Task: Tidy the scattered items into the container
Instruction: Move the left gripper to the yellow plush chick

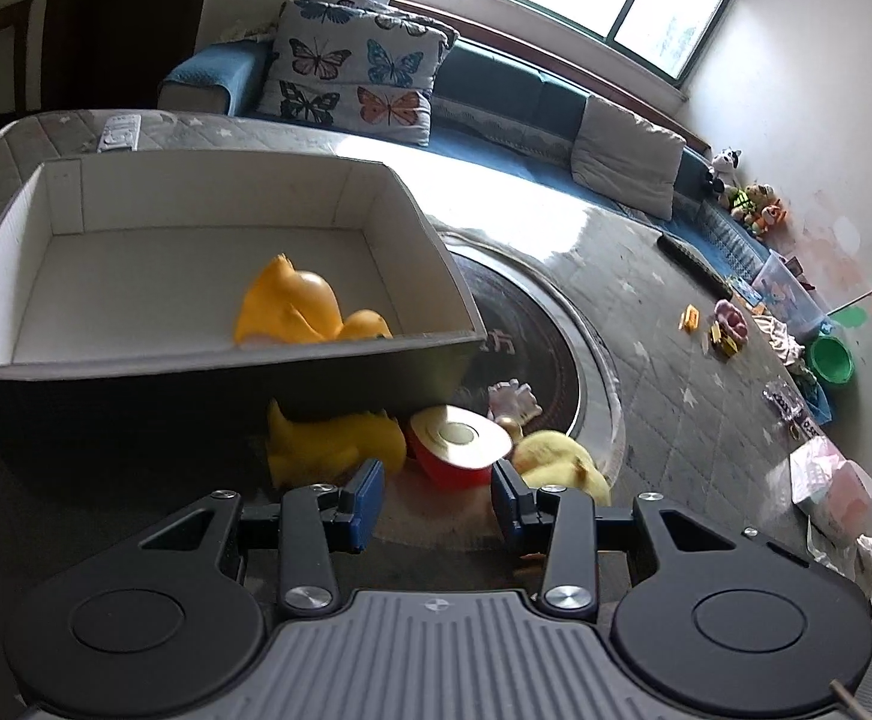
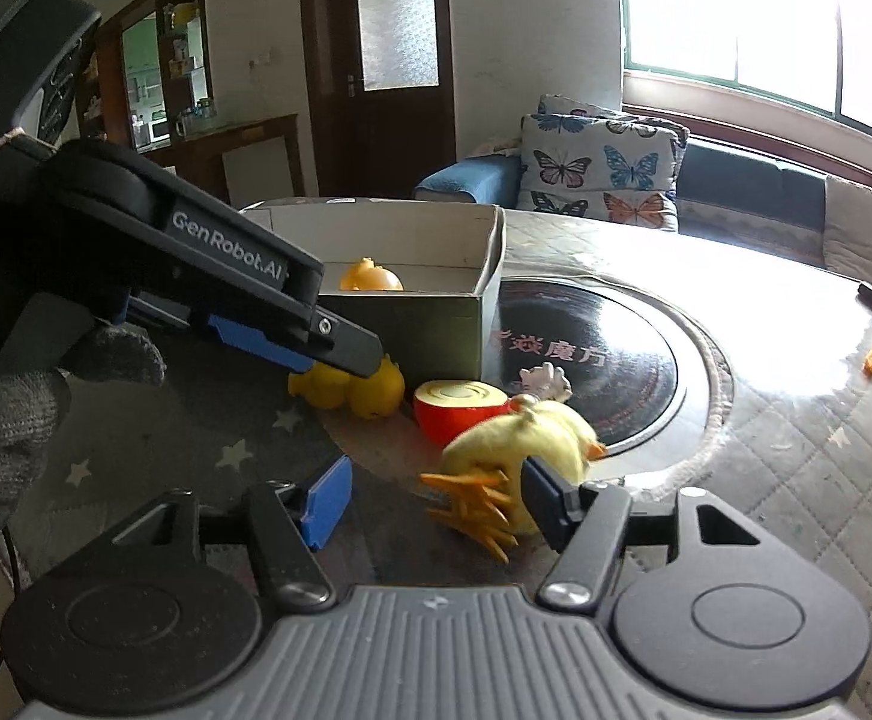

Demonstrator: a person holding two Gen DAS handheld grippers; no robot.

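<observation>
Nearest the lens, left gripper (image 1: 437, 495) with blue pads spread wide, nothing between them, hovering low over the table (image 1: 646, 300). Just beyond the fingertips, red half-onion toy (image 1: 457, 450) lying cut face up, between a yellow rubber duck (image 1: 333, 444) on the left and a pale yellow plush chick (image 1: 562, 459) on the right. Duck pressed against the near wall of the open cardboard box (image 1: 225, 372). Inside the box, one orange duck (image 1: 297, 306) resting toward the near right corner.

Right gripper (image 2: 429, 501) likewise parted wide and empty, plush chick (image 2: 526, 438) just ahead near its right pad, orange feet pointing toward the camera. Small white toy (image 2: 547, 381) beyond the chick, on the dark round inlay (image 2: 616, 372). Farther right, assorted small clutter scattered along the table's edge by the sofa (image 1: 526, 96).
</observation>
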